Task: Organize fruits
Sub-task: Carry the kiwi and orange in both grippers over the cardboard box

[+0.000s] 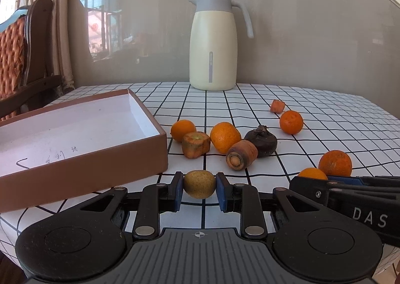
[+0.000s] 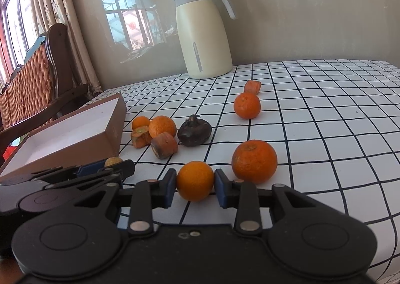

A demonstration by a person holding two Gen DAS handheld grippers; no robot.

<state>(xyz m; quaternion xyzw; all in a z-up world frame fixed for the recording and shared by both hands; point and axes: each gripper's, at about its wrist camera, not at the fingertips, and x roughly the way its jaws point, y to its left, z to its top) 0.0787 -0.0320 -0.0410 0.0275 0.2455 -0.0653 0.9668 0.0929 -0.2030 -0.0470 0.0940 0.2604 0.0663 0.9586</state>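
Left wrist view: my left gripper (image 1: 200,185) has its jaws clamped on a yellow-green fruit (image 1: 199,183) beside the box (image 1: 82,139); my right gripper (image 2: 192,182) grips an orange (image 2: 195,181) on the surface (image 2: 312,114).

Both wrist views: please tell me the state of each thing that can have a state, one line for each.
Left gripper: shut on the yellow-green fruit.
Right gripper: shut on a small orange.
Box: open, nothing inside.
Jug: upright, lid closed.
Dark fruit: loose on the cloth.
Carrot pieces: cut, loose on the cloth.
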